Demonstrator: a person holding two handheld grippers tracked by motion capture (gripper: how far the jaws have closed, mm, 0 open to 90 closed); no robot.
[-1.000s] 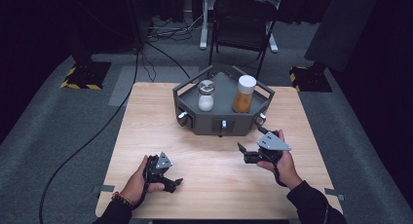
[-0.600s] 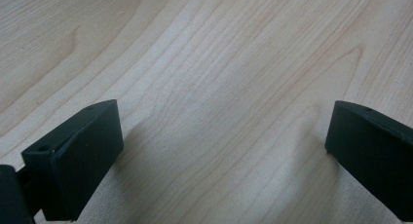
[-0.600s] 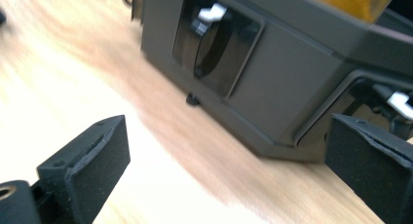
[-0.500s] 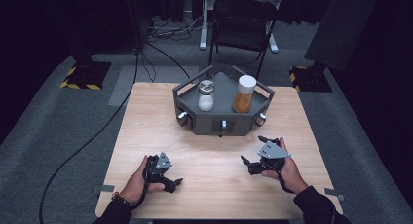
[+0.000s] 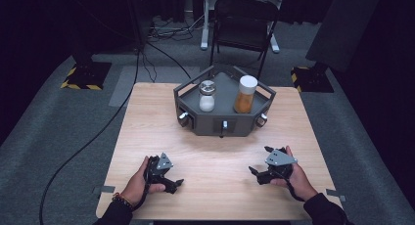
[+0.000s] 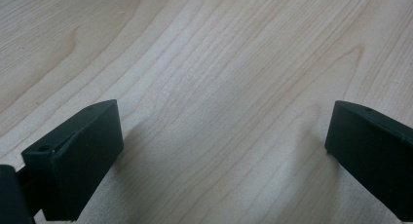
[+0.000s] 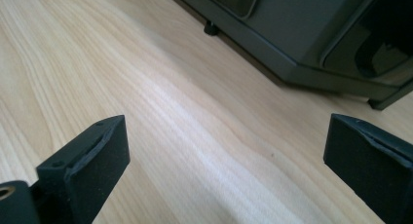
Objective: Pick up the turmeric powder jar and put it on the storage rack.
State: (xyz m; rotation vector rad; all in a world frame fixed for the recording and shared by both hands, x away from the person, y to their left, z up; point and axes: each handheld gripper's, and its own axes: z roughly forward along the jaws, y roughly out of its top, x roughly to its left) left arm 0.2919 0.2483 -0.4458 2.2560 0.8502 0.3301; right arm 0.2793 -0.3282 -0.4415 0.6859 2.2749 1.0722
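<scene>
High view: both claws rest low on the counter (image 5: pixel 147 117), near edge, left claw (image 5: pixel 172 185) at 7 o'clock, right claw (image 5: pixel 258 171) at 5 o'clock. Each is spread wide and holds nothing; the gripper views show bare wood between the jaws. Judged a neutral, ready pose: hands parked apart, jaws pre-opened for a reach.

Nearest things: grey tray (image 5: pixel 186 90) at 12 o'clock, well apart from both claws. On it, a clear shaker (image 5: pixel 207 96) with white contents stands upright at left; an orange jar (image 5: pixel 244 95) with white lid stands upright at right, the two apart. Knobs sit on the tray's front faces. Right gripper view looks at the tray's lower wall (image 7: pixel 302 34), so that claw is already aimed toward it.

Surface: pale wood grain, matte, uncluttered. Room: dark, grey carpet, folding chair (image 5: pixel 244 19) behind the counter, cables (image 5: pixel 88 142) on floor, hazard-striped stand bases at 10 and 2 o'clock.
</scene>
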